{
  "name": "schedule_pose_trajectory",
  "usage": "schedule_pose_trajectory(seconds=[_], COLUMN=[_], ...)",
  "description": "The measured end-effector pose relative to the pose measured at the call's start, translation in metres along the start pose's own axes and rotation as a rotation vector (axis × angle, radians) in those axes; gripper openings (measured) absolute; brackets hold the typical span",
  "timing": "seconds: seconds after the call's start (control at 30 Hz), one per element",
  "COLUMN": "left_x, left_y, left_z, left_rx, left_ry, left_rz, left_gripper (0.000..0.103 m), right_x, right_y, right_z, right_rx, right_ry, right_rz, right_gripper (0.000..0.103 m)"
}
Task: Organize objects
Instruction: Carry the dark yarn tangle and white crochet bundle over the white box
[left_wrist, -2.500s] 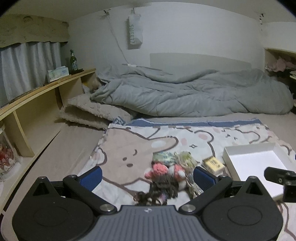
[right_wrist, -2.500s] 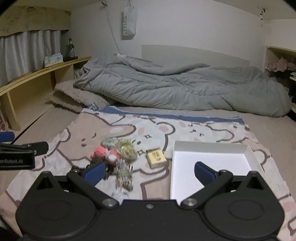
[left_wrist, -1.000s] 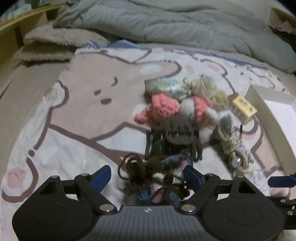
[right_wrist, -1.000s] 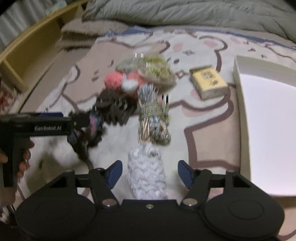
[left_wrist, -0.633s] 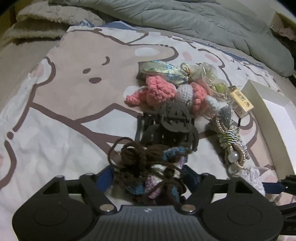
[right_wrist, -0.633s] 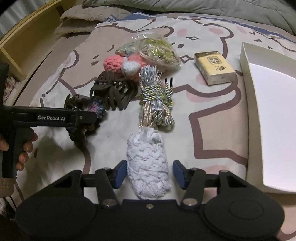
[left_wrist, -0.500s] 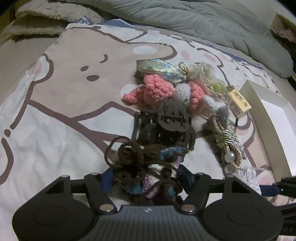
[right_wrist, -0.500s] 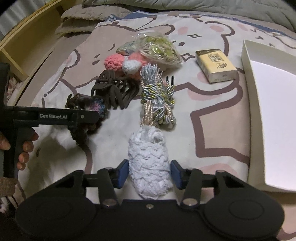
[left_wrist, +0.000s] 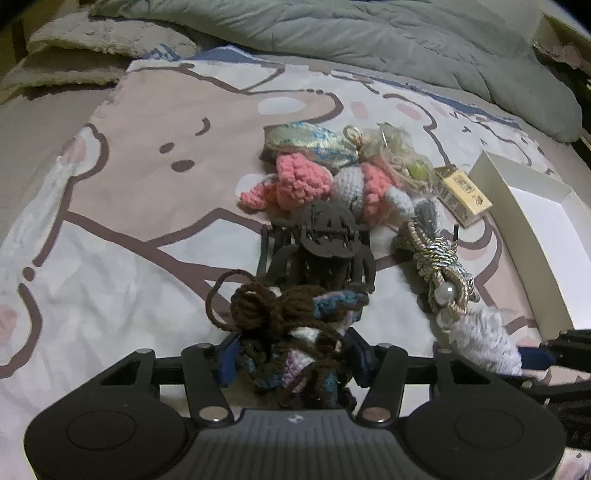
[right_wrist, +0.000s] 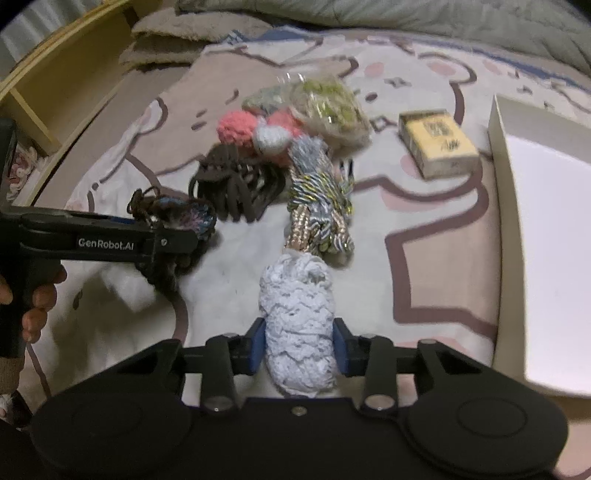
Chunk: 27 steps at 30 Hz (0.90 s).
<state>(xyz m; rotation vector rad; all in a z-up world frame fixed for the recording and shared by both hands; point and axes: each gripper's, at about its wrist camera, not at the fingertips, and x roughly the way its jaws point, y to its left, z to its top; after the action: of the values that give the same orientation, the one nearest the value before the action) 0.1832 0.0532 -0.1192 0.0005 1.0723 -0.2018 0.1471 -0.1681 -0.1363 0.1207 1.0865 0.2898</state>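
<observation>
Your left gripper (left_wrist: 291, 360) is clamped on the tangled brown-and-blue crocheted yarn piece (left_wrist: 291, 332) low over the cartoon-bear blanket (left_wrist: 129, 192). Your right gripper (right_wrist: 298, 347) pinches the white lace bundle (right_wrist: 297, 328). Only the right wrist view shows your left hand (right_wrist: 35, 306) on its handle; only the left wrist view shows the grey duvet (left_wrist: 369, 40). Just beyond lie the dark brown claw hair clip (left_wrist: 325, 247), twisted gold-and-silver cord (right_wrist: 319, 214), pink knitted toy (left_wrist: 303, 181), yellow box (right_wrist: 436, 142) and white cardboard tray (right_wrist: 502, 155).
</observation>
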Motion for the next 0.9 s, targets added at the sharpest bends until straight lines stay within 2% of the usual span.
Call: schedule_pose_trajectory(seconds=[0.4,0.53,0.9], left_x=[-0.044,-0.059,-0.085], left_y=[-0.004,-0.005,-0.031], left_z=[0.003,0.002,0.004], left_rx=[-0.073,-0.104,-0.060], left_ry=[-0.092,-0.117,-0.207], left_rz=[0.057,0.051,0.088], left_gripper=[0.057,0.057,0.057], right_x=[-0.043,-0.056,-0.080], right_y=[0.000,0.002,0.007], right_z=[0.018,0.019,0.021], right_rx=[0.010,0.017,0.035], right_ry=[-0.152,-0.200,-0.289], right_rz=[-0.006,-0.016,-0.012], right_gripper=[0.038,0.038,0.038])
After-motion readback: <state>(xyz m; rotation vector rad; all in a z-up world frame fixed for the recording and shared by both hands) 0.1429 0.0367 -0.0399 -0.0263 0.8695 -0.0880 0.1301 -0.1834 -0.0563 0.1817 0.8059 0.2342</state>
